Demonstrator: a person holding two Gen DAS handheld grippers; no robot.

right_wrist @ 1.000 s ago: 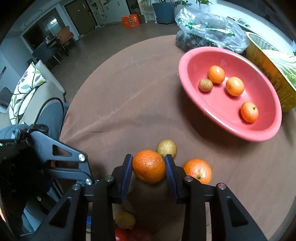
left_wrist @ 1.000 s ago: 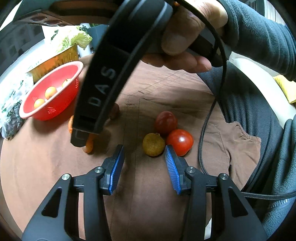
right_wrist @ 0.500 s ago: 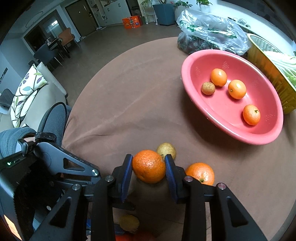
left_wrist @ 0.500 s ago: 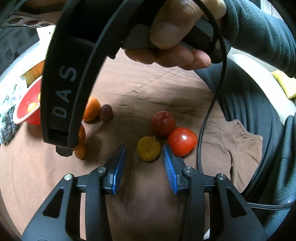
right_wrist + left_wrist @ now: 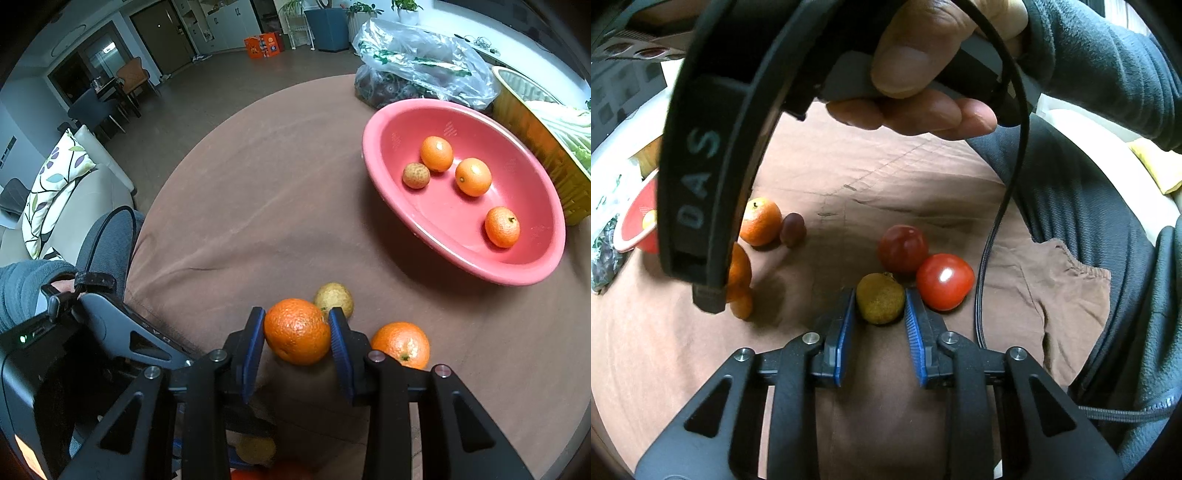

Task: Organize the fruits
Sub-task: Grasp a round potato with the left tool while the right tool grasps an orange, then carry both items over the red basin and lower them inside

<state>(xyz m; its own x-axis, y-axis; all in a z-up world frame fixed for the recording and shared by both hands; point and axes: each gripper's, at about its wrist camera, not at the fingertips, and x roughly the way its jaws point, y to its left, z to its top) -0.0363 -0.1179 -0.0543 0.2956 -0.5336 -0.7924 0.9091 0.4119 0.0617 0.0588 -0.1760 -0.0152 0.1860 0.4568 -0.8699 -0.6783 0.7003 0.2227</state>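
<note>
My left gripper [image 5: 880,300] has its blue pads on both sides of a small yellow-brown fruit [image 5: 881,308] on the brown cloth; the jaws are closing and the pads touch it. Just beyond lie a dark red tomato [image 5: 903,248] and a bright red tomato [image 5: 945,281]. My right gripper [image 5: 296,320] is shut on an orange [image 5: 297,330] just above the cloth. A second orange [image 5: 400,343] and a yellowish fruit [image 5: 334,297] sit beside it. The red bowl [image 5: 517,275] at the right holds three small oranges and a brownish fruit.
A hand [image 5: 923,92] holding the right gripper fills the top of the left wrist view, its cable [image 5: 997,221] hanging by the tomatoes. Behind the bowl are a plastic bag [image 5: 413,70] and a yellow basket [image 5: 532,125] of greens. The table edge curves at the left.
The left jaws have narrowed from wide apart to touching the yellow-brown fruit. The right gripper keeps the orange in the same place.
</note>
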